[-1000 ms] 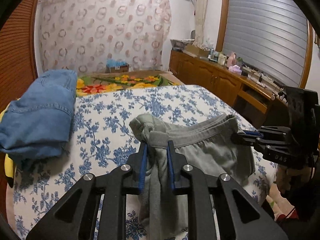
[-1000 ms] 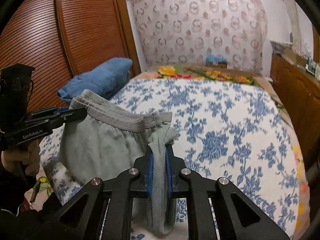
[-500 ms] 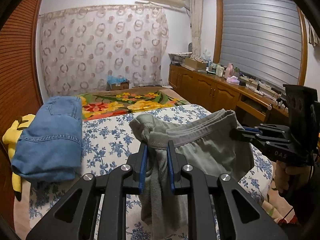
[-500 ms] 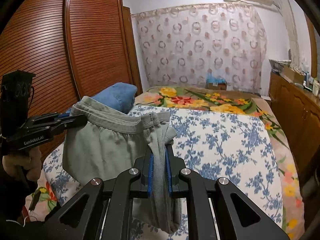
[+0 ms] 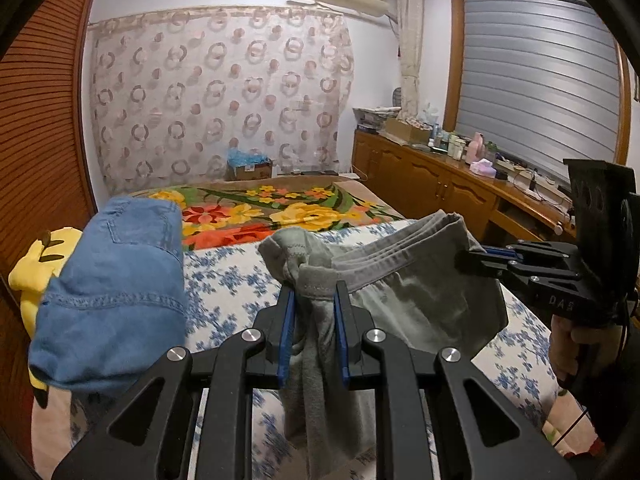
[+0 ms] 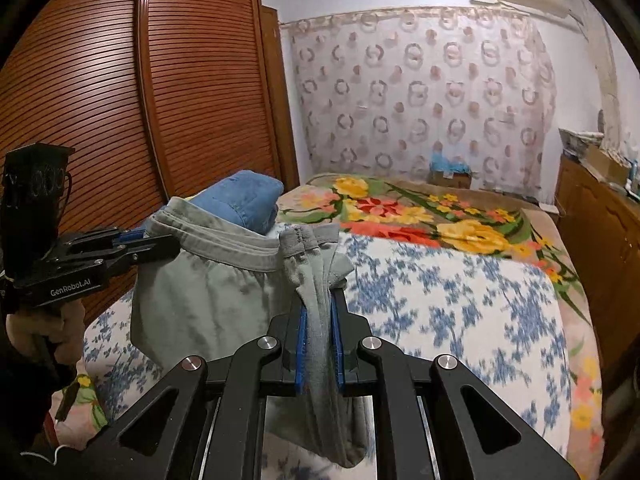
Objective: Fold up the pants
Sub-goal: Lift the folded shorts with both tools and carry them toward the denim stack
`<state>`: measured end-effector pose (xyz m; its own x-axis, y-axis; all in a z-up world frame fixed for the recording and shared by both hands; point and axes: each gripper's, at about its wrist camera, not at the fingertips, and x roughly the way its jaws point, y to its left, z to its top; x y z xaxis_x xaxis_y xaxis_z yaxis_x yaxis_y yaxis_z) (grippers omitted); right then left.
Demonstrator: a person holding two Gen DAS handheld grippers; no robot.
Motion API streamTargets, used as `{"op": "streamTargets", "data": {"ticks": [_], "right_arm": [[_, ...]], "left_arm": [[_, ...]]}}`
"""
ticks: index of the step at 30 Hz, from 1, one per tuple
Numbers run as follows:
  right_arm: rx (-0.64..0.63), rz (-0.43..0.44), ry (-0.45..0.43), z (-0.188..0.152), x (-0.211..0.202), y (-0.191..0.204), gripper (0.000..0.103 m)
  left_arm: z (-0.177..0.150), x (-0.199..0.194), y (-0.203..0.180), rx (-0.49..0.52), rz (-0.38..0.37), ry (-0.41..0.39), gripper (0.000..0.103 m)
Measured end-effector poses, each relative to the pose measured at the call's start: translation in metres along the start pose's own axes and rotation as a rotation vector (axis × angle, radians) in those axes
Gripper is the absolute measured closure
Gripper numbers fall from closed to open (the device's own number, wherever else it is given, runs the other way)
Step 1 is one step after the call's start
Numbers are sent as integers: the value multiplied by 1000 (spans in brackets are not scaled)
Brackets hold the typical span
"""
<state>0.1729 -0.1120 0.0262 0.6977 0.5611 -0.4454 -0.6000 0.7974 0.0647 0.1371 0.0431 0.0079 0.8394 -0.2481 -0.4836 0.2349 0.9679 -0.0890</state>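
Pants [image 5: 420, 300] lifted higher off bed; waistband ends clamped btwn both jaws

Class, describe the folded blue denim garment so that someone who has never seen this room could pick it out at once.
Find the bed with the blue-and-white flowered sheet. By its edge nearest the slatted wooden wardrobe lies the folded blue denim garment, on top of something yellow. Its blue denim and pale stitching set it apart from the grey pants, which hang above the sheet from two tools.
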Motion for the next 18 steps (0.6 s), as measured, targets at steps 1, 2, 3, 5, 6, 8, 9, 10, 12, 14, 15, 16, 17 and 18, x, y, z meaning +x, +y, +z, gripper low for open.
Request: {"op": "streamTargets", "data": {"ticks": [1, 2, 3, 5, 6, 8, 9, 10, 12, 14, 15, 16, 17, 18], "right_arm": [[-6, 3, -1, 5, 5, -1, 92], [-15, 7, -3, 11, 9, -2, 92], [-21, 11, -4, 15, 14, -3, 92], [-34, 19, -5, 24, 24, -5, 92], [-43, 24, -6, 29, 30, -6, 92], [-59, 32, -9, 36, 40, -7, 92], [-68, 38, -13, 41, 46, -6, 92], [-76, 44, -15, 46, 51, -6, 92], [-92, 55, -19, 54, 62, -6, 92], [-108, 65, -25, 58, 71, -7, 92], [-117, 70, -28, 62, 77, -6, 92], [-128, 75, -31, 65, 83, -5, 92], [-136, 80, -35, 66, 88, -4, 92], [-145, 87, -39, 70, 94, -3, 92]], "left_arm": [[1, 1, 1, -1, 3, -1, 84], [5, 3, 6, -4, 9, -6, 84], [7, 3, 9, -6, 12, -9, 84], [12, 4, 17, -11, 22, -17, 84], [15, 5, 22, -13, 29, -20, 84], [19, 6, 29, -15, 41, -24, 84], [21, 6, 34, -16, 48, -28, 84], [24, 6, 39, -18, 55, -32, 84], [28, 5, 47, -24, 70, -40, 84], [30, 4, 55, -27, 85, -46, 84], [32, 4, 61, -29, 96, -50, 84], [33, 3, 66, -31, 107, -51, 84], [34, 3, 70, -35, 115, -53, 84], [35, 2, 77, -38, 127, -54, 84]]}}
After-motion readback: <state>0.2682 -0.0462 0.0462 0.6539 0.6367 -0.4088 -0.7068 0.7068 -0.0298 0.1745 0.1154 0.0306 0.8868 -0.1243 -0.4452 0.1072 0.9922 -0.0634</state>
